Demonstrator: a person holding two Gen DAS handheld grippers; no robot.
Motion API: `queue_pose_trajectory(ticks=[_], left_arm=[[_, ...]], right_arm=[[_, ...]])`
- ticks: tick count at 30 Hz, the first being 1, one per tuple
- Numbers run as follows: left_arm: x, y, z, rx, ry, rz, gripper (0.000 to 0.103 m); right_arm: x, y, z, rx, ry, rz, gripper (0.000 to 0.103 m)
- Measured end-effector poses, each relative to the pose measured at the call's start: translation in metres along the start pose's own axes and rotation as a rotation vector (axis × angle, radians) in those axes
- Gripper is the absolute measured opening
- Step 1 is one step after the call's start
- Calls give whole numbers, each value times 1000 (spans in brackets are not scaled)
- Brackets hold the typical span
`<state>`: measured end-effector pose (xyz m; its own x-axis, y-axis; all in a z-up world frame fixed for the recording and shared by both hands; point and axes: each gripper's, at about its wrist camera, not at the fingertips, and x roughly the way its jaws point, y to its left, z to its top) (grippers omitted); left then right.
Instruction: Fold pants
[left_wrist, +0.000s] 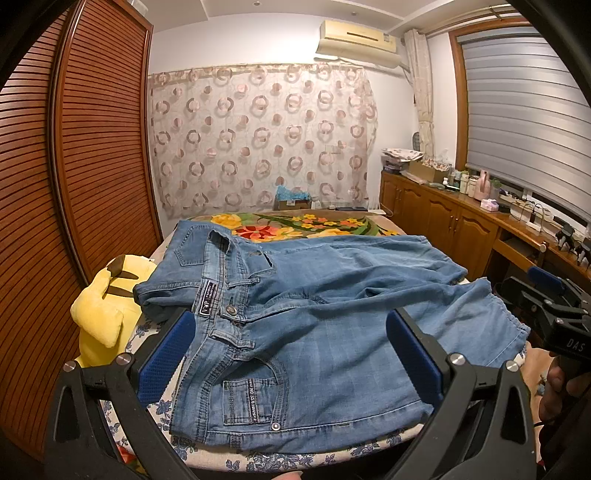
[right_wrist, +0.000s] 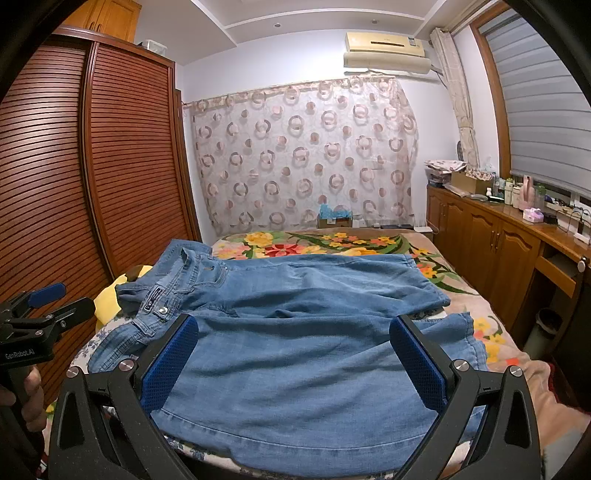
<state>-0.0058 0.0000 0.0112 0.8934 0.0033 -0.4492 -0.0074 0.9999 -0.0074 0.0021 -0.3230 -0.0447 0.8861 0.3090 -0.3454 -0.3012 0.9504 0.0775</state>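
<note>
Careful: jeans (left_wrist: 314, 314) lie on bed (left_wrist: 258, 458), waist at 9 o'clock, legs toward 3. Left gripper (left_wrist: 291, 354) and right gripper (right_wrist: 295, 358) both spread wide, holding nothing. Your risk: pinching one layer only; wrinkled legs then fold crooked, hem may slide off near edge.

The pants (left_wrist: 314, 317) lie across the bed (left_wrist: 295, 458) before me, waistband to my left, legs running right. A plush (left_wrist: 99, 317) sits left of the waistband; my left tool (left_wrist: 291, 354) hangs over the waist and my right tool (right_wrist: 295, 362) over the legs.
</note>
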Motion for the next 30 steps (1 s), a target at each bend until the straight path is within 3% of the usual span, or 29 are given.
queue_pose_trajectory(ticks=[30], left_arm=[[-1, 0, -1, -1, -7, 0, 103]], right_arm=[[-1, 2, 0, -5, -5, 2, 103]])
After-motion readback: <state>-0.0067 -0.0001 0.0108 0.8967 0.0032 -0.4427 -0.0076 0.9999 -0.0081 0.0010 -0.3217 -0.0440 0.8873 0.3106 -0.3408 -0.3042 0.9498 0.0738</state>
